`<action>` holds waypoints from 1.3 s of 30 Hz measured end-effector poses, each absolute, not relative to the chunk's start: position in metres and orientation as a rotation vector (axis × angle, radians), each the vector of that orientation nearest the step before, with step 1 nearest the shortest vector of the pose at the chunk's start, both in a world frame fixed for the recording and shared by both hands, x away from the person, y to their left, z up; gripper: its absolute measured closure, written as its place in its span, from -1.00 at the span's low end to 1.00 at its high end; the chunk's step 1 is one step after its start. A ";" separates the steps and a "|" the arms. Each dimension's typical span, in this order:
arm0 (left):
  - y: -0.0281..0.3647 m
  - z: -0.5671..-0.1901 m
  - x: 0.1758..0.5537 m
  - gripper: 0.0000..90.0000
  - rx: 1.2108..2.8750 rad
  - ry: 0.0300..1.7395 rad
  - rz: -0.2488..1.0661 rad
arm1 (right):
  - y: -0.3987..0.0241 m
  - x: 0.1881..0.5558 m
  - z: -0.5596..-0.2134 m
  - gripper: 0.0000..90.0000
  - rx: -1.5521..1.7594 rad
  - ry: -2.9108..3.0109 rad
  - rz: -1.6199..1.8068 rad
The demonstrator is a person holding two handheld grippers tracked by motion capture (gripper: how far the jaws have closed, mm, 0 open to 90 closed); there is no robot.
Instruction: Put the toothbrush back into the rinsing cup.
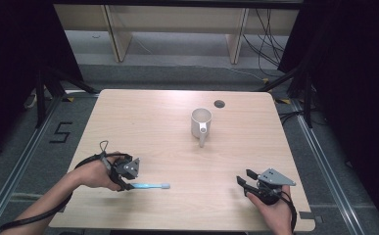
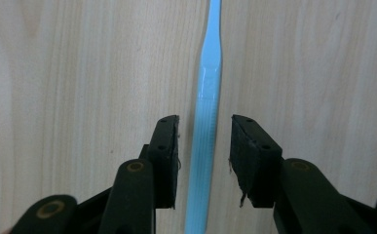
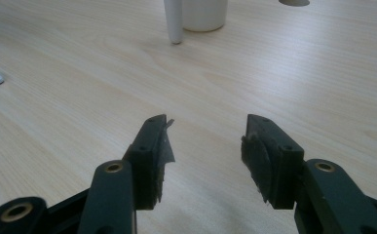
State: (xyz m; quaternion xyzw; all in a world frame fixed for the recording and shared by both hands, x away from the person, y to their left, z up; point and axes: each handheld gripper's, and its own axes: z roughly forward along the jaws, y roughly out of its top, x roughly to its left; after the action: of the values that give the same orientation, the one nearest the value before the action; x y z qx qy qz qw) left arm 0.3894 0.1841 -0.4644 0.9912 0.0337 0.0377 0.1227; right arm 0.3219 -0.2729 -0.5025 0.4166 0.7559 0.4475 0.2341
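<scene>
Left tongs (image 1: 128,180) straddle a toothbrush (image 1: 150,186); right tongs (image 1: 245,180) rest spread.

High view: the toothbrush lies flat on the tabletop (image 1: 177,147) near its front left, handle end under the left tongs, head pointing right. A white mug (image 1: 201,122) stands well apart near the centre back, a white stick leaning at its front. The right tongs sit at the front right. Left gripper view: the blue toothbrush (image 2: 205,146) handle runs between the two pads; a narrow gap shows on each side, so the pads do not press it. Right gripper view: right tongs (image 3: 205,151) spread, nothing between them, bare tabletop (image 3: 273,73) ahead, mug (image 3: 203,14) base at the top edge.
</scene>
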 end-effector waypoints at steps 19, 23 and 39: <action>0.171 -0.471 0.393 0.56 3.055 -0.027 0.046 | -0.270 0.320 -0.502 0.15 1.194 2.085 1.252; 0.168 -0.472 0.393 0.58 3.085 -0.052 0.028 | -0.269 0.319 -0.502 0.15 1.202 2.090 1.250; 0.162 -0.478 0.397 0.64 3.104 -0.063 -0.014 | -0.269 0.319 -0.502 0.15 1.212 2.091 1.251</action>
State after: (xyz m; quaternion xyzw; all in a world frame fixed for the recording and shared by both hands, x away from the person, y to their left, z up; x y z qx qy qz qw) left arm 0.3972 0.1617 -0.4784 0.9996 -0.0203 -0.0046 0.0185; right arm 0.3187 -0.2688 -0.5018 0.4355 0.7515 0.4496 0.2084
